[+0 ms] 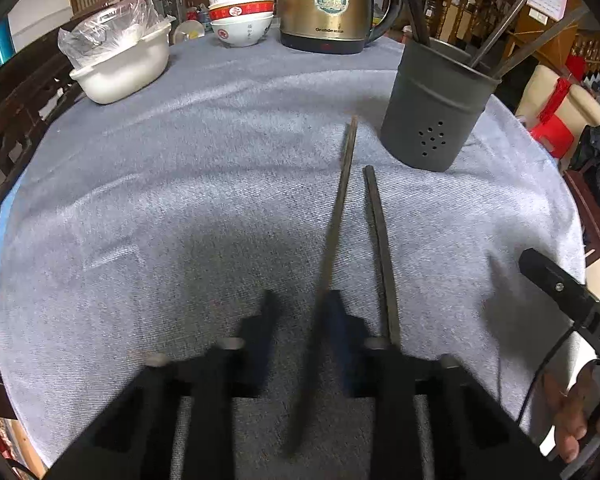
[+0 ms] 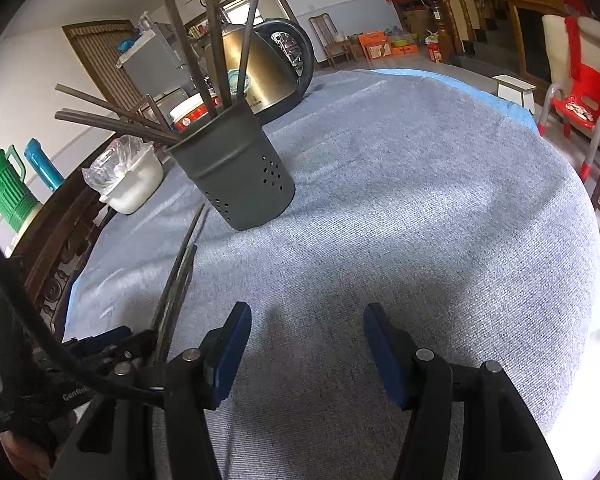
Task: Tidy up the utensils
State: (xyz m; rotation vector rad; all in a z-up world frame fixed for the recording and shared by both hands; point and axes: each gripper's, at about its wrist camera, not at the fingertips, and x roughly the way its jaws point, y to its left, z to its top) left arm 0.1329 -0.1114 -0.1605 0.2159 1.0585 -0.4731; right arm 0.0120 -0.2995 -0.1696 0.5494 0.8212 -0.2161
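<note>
A dark chopstick (image 1: 336, 216) runs between the blurred fingers of my left gripper (image 1: 302, 320), which is shut on it; it lies against the blue pad on the right. A second chopstick (image 1: 380, 252) lies flat on the grey cloth just right of that gripper. Ahead to the right stands a grey holder (image 1: 432, 120) with several chopsticks in it. In the right wrist view the holder (image 2: 236, 172) is ahead to the left, with both chopsticks (image 2: 180, 268) and the left gripper (image 2: 112, 344) below it. My right gripper (image 2: 306, 344) hangs open and empty over the cloth.
At the table's back stand a brass kettle (image 1: 324, 4), stacked bowls (image 1: 242, 16) and a white basin (image 1: 120, 64) holding a plastic bag. A carved wooden chair back (image 1: 16, 120) borders the left edge. A red child's chair (image 2: 580, 100) sits beyond the table.
</note>
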